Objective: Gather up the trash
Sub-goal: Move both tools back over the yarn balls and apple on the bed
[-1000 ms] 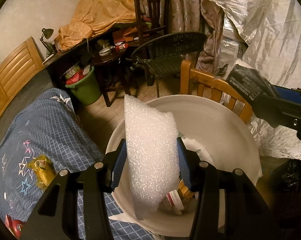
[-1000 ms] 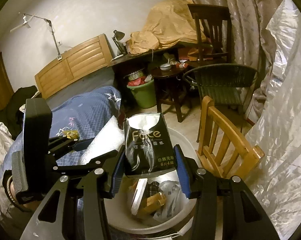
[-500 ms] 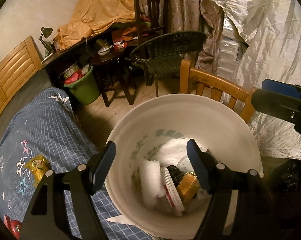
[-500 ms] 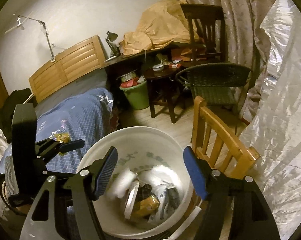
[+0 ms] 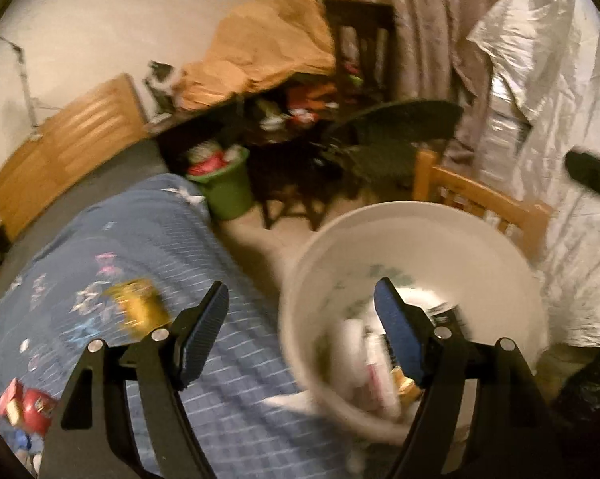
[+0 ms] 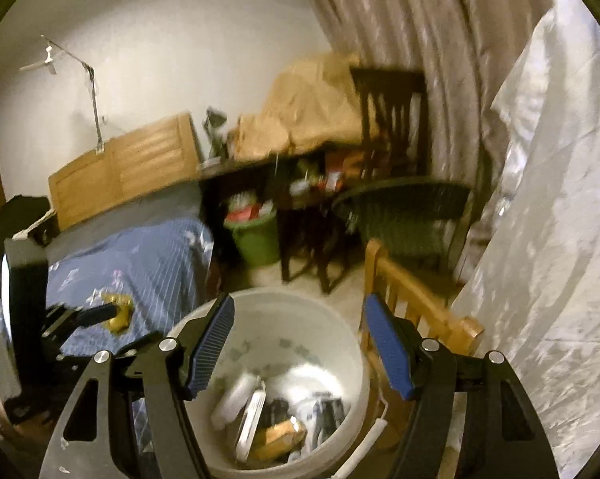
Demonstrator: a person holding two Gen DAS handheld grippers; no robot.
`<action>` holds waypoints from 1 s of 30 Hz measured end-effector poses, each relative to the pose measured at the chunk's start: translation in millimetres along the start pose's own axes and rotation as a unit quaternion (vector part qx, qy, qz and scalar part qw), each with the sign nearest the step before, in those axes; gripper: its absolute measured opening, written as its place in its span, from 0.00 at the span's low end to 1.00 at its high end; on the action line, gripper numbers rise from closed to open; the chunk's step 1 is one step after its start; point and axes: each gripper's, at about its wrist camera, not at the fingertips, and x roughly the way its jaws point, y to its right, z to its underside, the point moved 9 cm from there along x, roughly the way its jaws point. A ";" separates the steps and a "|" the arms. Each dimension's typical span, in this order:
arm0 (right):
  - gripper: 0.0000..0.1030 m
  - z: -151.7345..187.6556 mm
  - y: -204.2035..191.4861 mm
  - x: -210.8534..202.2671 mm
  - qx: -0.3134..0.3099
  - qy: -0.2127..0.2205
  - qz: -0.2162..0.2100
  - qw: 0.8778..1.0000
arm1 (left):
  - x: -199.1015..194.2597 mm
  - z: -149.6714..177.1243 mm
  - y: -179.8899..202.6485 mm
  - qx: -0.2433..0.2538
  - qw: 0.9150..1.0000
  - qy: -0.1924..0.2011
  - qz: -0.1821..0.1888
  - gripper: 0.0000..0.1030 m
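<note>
both grippers (image 5: 302,329) (image 6: 298,341) gaping, empty; white bucket (image 6: 340,319) holds trash

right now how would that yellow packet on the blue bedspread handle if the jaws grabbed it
The yellow packet looks like a crinkly, glossy wrapper, so it is probably light and floppy, and likely to crumple. Its shiny film may be slippery. It lies on the soft blue bedspread, so pushing may drag the cloth along. Blur hides finer detail.

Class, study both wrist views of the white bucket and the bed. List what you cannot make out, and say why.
- Trash in the white bucket: right wrist view, motion blur; items unidentifiable.
- Yellow packet on the blue bedspread: left wrist view, blurred, label unreadable.
- Red item: left wrist view, cut off by the frame's edge.
- Bucket's base: right wrist view, cut off by the frame's bottom.
</note>
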 end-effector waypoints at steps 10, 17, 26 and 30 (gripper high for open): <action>0.71 12.6 -51.0 -44.1 -0.031 0.091 0.007 0.995 | -51.0 39.3 -90.9 -0.059 0.994 0.027 -0.091 0.75; 0.76 35.9 -105.9 -42.9 -0.042 0.069 -0.026 0.996 | -84.7 58.5 -149.4 -0.082 0.988 0.038 -0.125 0.78; 0.77 60.8 -195.9 -36.8 -0.061 0.035 -0.083 0.994 | -112.4 124.1 -230.3 -0.117 0.978 0.007 -0.170 0.79; 0.77 75.6 -252.9 -33.3 -0.089 0.014 -0.121 0.989 | -132.6 170.5 -281.8 -0.163 0.968 -0.015 -0.188 0.79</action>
